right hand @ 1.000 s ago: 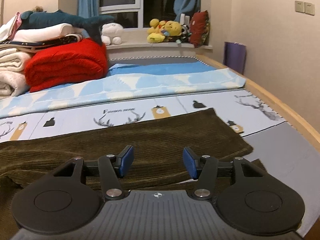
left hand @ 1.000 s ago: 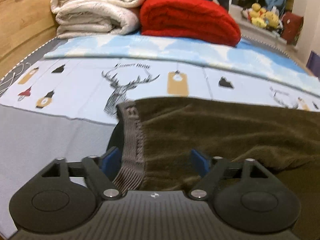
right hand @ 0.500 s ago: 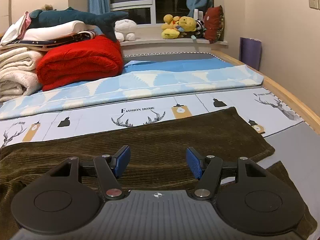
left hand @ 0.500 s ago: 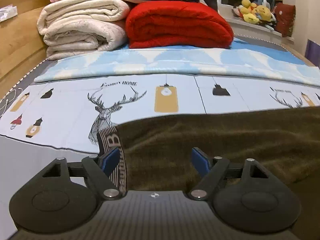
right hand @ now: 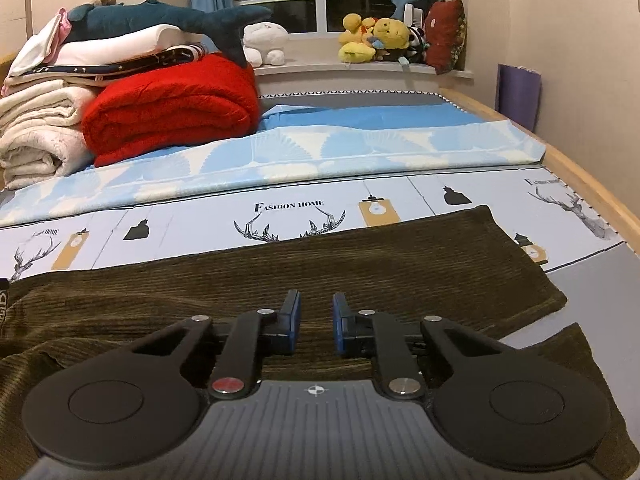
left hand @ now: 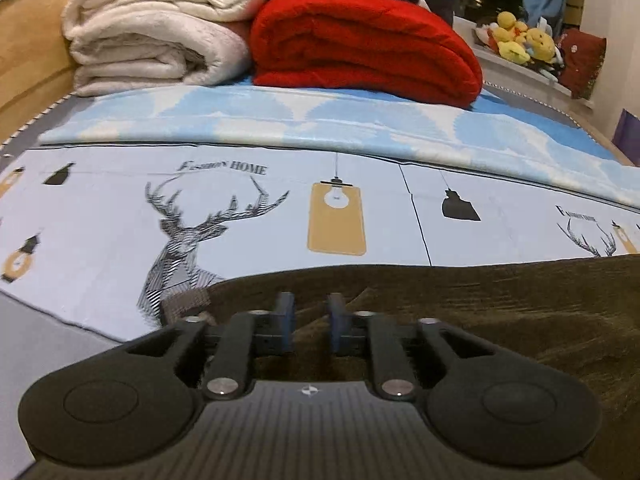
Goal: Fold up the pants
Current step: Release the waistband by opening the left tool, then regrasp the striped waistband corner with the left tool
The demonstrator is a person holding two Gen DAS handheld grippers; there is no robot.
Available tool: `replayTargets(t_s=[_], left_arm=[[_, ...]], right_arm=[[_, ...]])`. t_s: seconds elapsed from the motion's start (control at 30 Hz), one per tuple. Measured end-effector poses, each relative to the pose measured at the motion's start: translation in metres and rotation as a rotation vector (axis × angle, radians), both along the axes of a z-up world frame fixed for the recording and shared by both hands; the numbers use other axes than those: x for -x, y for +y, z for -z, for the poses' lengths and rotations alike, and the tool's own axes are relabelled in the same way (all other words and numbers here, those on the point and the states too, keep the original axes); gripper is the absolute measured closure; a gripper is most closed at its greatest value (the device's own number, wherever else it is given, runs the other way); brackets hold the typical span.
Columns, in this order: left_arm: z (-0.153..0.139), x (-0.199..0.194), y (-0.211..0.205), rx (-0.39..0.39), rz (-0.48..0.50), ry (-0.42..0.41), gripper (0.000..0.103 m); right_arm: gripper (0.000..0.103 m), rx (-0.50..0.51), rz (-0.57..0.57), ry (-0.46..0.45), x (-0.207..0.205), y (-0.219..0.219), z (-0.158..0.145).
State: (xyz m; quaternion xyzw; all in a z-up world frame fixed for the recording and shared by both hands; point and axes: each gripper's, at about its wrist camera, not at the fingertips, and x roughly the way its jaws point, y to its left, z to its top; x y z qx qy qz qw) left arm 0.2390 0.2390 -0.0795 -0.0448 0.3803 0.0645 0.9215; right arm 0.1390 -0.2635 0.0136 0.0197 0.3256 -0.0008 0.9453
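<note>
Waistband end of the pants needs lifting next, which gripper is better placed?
Left. The left gripper sits right by the grey waistband of the brown pants, jaws just narrowed over the fabric. The right gripper is over mid-leg, nearer the cuffs.

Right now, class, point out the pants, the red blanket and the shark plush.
pants (right hand: 360, 264), right wrist view, upper leg panel.
red blanket (left hand: 360, 44), left wrist view, folded top.
shark plush (right hand: 132, 18), right wrist view, body.

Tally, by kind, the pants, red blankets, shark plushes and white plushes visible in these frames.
Pants: 1
Red blanket: 1
Shark plush: 1
White plush: 1
Total: 4
</note>
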Motion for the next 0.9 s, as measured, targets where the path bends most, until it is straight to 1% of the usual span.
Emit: replayTargets(t_s=[0.03, 0.1, 0.13, 0.17, 0.2, 0.23, 0.3, 0.37, 0.43, 0.47, 0.5, 0.53, 0.57, 0.6, 0.63, 0.7, 0.73, 0.8, 0.87, 0.9], left_arm=[[0.004, -0.006, 0.0, -0.012, 0.003, -0.001, 0.051], [0.012, -0.017, -0.001, -0.054, 0.008, 0.003, 0.038], [0.016, -0.024, -0.002, -0.08, 0.016, 0.011, 0.035], [0.02, -0.03, -0.002, -0.105, 0.032, 0.022, 0.035], [0.023, -0.035, -0.002, -0.12, 0.053, 0.03, 0.033], [0.026, -0.04, -0.001, -0.128, 0.069, 0.036, 0.027], [0.031, -0.048, 0.002, -0.15, 0.088, 0.045, 0.023], [0.039, -0.055, 0.006, -0.164, 0.085, 0.071, 0.023], [0.051, -0.062, 0.011, -0.159, 0.083, 0.126, 0.023], [0.054, -0.062, 0.013, -0.151, 0.086, 0.121, 0.023], [0.055, -0.062, 0.014, -0.138, 0.09, 0.115, 0.027], [0.054, -0.063, 0.015, -0.115, 0.107, 0.114, 0.046], [0.053, -0.063, 0.015, -0.076, 0.134, 0.113, 0.06], [0.05, -0.063, 0.013, -0.053, 0.151, 0.113, 0.084], [0.047, -0.063, 0.01, -0.068, 0.158, 0.11, 0.092], [0.043, -0.059, -0.003, -0.138, 0.174, 0.109, 0.098], [0.04, -0.056, -0.008, -0.159, 0.179, 0.108, 0.1], [0.03, -0.047, -0.016, -0.18, 0.174, 0.104, 0.1], [0.011, -0.031, -0.023, -0.186, 0.175, 0.092, 0.1], [0.0, -0.02, -0.028, -0.204, 0.194, 0.078, 0.1]], right_arm=[[0.086, 0.002, -0.007, 0.002, 0.0, 0.001, 0.001], [0.086, 0.011, -0.021, 0.009, -0.002, 0.002, 0.003], [0.086, 0.017, -0.024, 0.012, -0.003, 0.002, 0.004], [0.086, 0.022, -0.027, 0.015, -0.004, 0.002, 0.005], [0.086, 0.025, -0.028, 0.02, -0.005, 0.002, 0.006], [0.086, 0.026, -0.027, 0.025, -0.006, 0.001, 0.007], [0.086, 0.027, -0.022, 0.034, -0.01, -0.001, 0.01], [0.086, 0.03, -0.014, 0.043, -0.012, -0.003, 0.012], [0.086, 0.036, -0.01, 0.052, -0.014, -0.003, 0.015], [0.085, 0.042, -0.009, 0.057, -0.015, -0.003, 0.016], [0.085, 0.048, -0.008, 0.063, -0.016, -0.002, 0.017], [0.085, 0.05, -0.007, 0.066, -0.018, -0.002, 0.017], [0.085, 0.05, -0.006, 0.067, -0.018, -0.002, 0.017], [0.085, 0.049, -0.005, 0.065, -0.019, -0.001, 0.017], [0.085, 0.05, -0.005, 0.065, -0.019, 0.0, 0.017], [0.085, 0.055, -0.005, 0.062, -0.018, 0.0, 0.016], [0.085, 0.058, -0.005, 0.06, -0.018, 0.001, 0.015], [0.085, 0.075, 0.003, 0.053, -0.016, 0.0, 0.014], [0.085, 0.081, 0.024, 0.047, -0.013, -0.003, 0.013], [0.085, 0.073, 0.04, 0.048, -0.011, -0.006, 0.012]])
